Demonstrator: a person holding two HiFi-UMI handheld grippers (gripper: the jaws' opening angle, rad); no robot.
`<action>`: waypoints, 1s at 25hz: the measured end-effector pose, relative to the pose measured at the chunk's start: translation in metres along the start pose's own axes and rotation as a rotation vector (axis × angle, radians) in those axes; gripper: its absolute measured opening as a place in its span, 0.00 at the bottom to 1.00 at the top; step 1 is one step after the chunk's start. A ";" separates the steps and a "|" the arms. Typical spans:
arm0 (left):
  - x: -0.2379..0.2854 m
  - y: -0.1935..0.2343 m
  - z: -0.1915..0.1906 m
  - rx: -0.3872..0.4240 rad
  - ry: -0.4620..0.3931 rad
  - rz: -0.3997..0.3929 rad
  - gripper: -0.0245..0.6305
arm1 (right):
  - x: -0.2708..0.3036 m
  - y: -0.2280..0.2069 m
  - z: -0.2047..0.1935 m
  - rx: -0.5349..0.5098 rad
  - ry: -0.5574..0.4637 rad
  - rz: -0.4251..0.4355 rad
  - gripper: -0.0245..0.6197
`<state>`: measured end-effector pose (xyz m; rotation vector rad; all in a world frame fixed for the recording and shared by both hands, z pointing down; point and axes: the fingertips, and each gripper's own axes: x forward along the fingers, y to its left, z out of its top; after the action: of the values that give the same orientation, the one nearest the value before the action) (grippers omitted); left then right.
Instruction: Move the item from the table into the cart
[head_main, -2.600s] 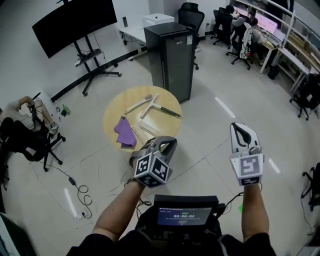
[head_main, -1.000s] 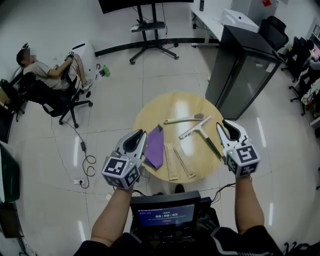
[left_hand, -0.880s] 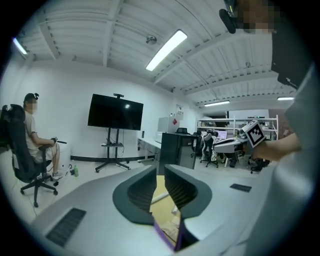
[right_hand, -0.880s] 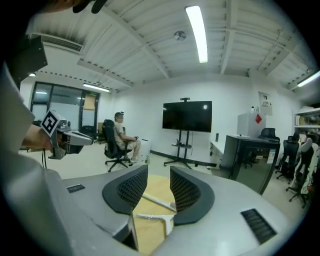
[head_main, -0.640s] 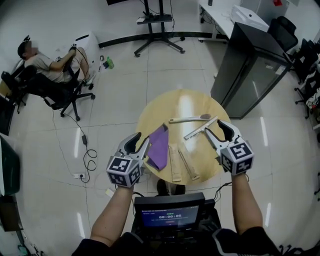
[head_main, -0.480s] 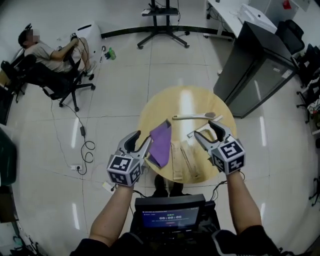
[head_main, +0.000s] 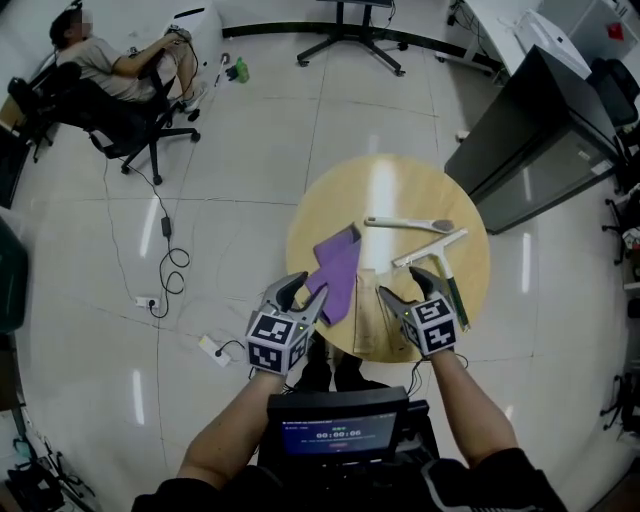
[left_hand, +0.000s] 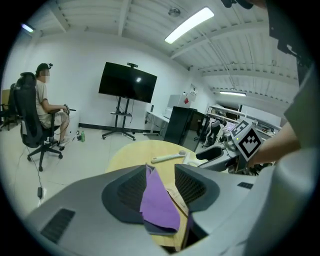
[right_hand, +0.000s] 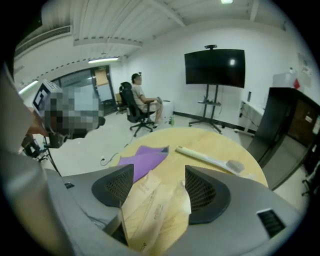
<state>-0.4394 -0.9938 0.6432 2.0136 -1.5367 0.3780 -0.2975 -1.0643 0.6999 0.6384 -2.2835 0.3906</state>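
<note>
Left gripper (head_main: 306, 290) jaws spread, purple cloth (head_main: 338, 272) between them. Right gripper (head_main: 403, 287) jaws opening, paper packets (right_hand: 152, 210) between them.

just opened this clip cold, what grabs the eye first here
The round pale wooden table in mid-room stands out, with a purple cloth on its near left side. Both claws hover at its near edge: the left claw is open with the cloth's end between its jaws, and the right claw is opening over tan paper sleeves, neither pressing on anything.
</note>
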 end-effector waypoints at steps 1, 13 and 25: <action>0.007 -0.005 -0.007 -0.007 0.019 -0.013 0.33 | 0.003 -0.002 -0.016 0.026 0.016 -0.021 0.52; 0.068 -0.048 -0.069 -0.040 0.182 -0.080 0.33 | 0.037 -0.001 -0.126 0.166 0.236 -0.013 0.52; 0.080 -0.058 -0.085 -0.040 0.234 -0.099 0.33 | 0.044 -0.011 -0.145 0.100 0.319 -0.073 0.31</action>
<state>-0.3506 -0.9958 0.7388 1.9303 -1.2872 0.5189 -0.2367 -1.0231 0.8334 0.6568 -1.9419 0.5338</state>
